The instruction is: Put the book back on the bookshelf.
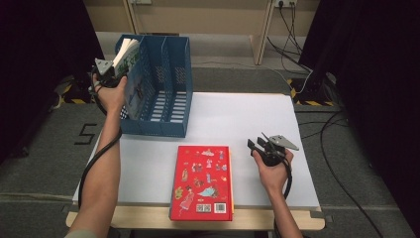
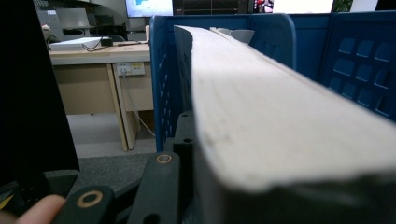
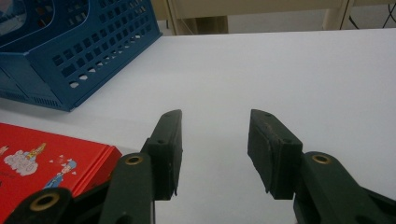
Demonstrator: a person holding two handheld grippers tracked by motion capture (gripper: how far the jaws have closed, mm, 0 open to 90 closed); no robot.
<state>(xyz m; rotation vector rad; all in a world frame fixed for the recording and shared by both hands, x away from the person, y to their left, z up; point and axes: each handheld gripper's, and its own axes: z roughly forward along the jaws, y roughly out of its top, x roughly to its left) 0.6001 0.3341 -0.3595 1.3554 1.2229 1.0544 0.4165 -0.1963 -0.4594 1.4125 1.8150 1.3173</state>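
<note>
The thick book with pale page edges (image 1: 130,64) stands tilted in the leftmost slot of the blue perforated plastic file rack (image 1: 168,94), clamped by the left gripper (image 1: 110,69) at its near upper corner. The left gripper view brings up close the cream page block (image 2: 280,116) running away between the blue walls. The high view adds the flat red picture book (image 1: 203,181) on the white table (image 1: 247,119). The right gripper (image 3: 215,149) hovers over the tabletop, jaws spread, nothing between them.
</note>
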